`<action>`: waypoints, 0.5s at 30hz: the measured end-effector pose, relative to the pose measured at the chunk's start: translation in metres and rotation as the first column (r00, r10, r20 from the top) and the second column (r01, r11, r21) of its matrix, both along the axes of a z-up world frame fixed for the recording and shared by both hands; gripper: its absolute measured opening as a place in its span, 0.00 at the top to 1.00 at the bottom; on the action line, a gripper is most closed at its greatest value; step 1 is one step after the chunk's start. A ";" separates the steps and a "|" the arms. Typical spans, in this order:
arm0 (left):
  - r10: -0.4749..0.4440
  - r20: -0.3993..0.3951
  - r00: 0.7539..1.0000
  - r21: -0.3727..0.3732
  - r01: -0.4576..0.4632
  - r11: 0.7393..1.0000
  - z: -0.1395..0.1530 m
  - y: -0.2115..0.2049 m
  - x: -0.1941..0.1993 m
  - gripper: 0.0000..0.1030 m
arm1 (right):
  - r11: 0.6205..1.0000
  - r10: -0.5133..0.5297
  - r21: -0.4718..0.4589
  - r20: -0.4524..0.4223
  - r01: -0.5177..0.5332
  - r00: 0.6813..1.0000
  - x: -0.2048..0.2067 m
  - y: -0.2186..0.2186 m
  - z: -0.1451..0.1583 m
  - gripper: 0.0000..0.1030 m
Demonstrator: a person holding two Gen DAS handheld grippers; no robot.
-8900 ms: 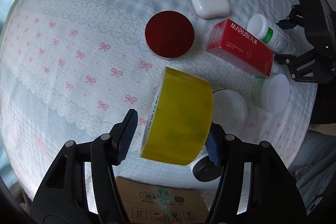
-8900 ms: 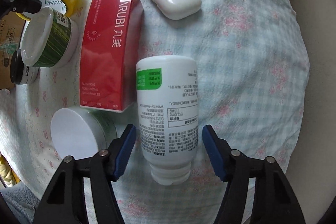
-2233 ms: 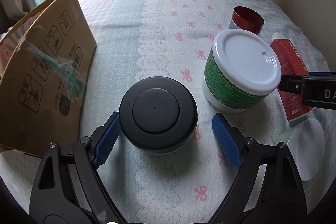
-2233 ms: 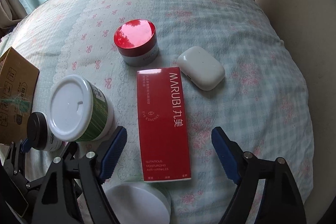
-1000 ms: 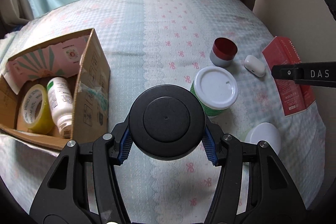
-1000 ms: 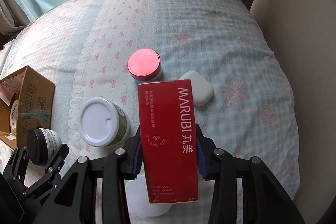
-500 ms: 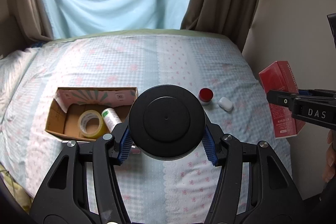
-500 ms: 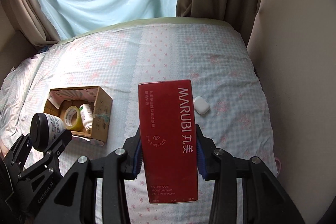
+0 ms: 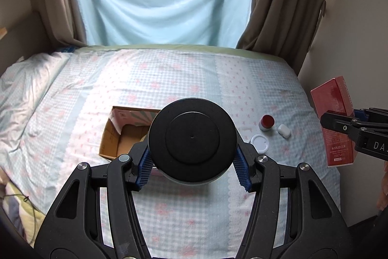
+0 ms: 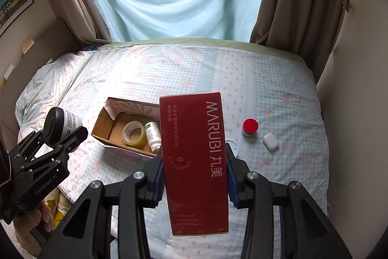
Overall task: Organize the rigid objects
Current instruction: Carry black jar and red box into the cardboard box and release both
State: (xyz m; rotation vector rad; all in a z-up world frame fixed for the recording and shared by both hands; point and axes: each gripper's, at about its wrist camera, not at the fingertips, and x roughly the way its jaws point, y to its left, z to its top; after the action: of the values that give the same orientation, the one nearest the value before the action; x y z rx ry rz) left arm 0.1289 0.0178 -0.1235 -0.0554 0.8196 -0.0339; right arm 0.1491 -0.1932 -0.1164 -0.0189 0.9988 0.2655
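I counted two items in the open brown cardboard box (image 10: 114,130) on the gingham bed sheet (image 10: 278,89), one yellow tape roll (image 10: 133,132) and one white pill bottle (image 10: 153,135), and three loose on the sheet to its right: one red-lidded jar (image 10: 250,127), one white earbud case (image 10: 270,141), one white-lidded tub (image 9: 260,143). I had the left gripper (image 9: 193,168) raised high above the bed, clamped on one black-lidded round jar (image 9: 192,139). I had the right gripper (image 10: 194,182) equally high, closed on one red rectangular MARUBI carton (image 10: 196,162).

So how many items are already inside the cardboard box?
2 visible: a yellow tape roll and a white bottle beside it in the cardboard box. The red MARUBI carton hides part.
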 end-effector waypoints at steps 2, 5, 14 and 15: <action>-0.005 -0.005 1.000 -0.009 0.005 1.000 -0.001 0.020 0.006 0.48 | 1.000 -0.002 0.009 -0.004 0.002 1.000 0.003 0.019 -0.001 0.63; -0.025 -0.010 1.000 -0.005 0.025 1.000 0.001 0.053 0.016 0.48 | 0.999 -0.013 0.051 -0.017 0.014 1.000 0.011 0.049 -0.005 0.63; -0.116 -0.050 0.992 0.008 0.116 0.993 -0.018 0.148 0.052 0.48 | 0.987 -0.074 0.137 -0.118 0.090 0.990 0.041 0.143 -0.035 0.63; -0.118 -0.064 0.991 -0.003 0.118 0.993 -0.024 0.157 0.058 0.48 | 0.985 -0.080 0.142 -0.128 0.098 0.989 0.046 0.152 -0.038 0.63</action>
State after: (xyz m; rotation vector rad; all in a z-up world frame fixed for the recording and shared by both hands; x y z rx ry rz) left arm 0.1868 0.1745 -0.1472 -0.0072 0.8868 -0.1441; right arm 0.1949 -0.0412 -0.1546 0.1785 1.0967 0.2605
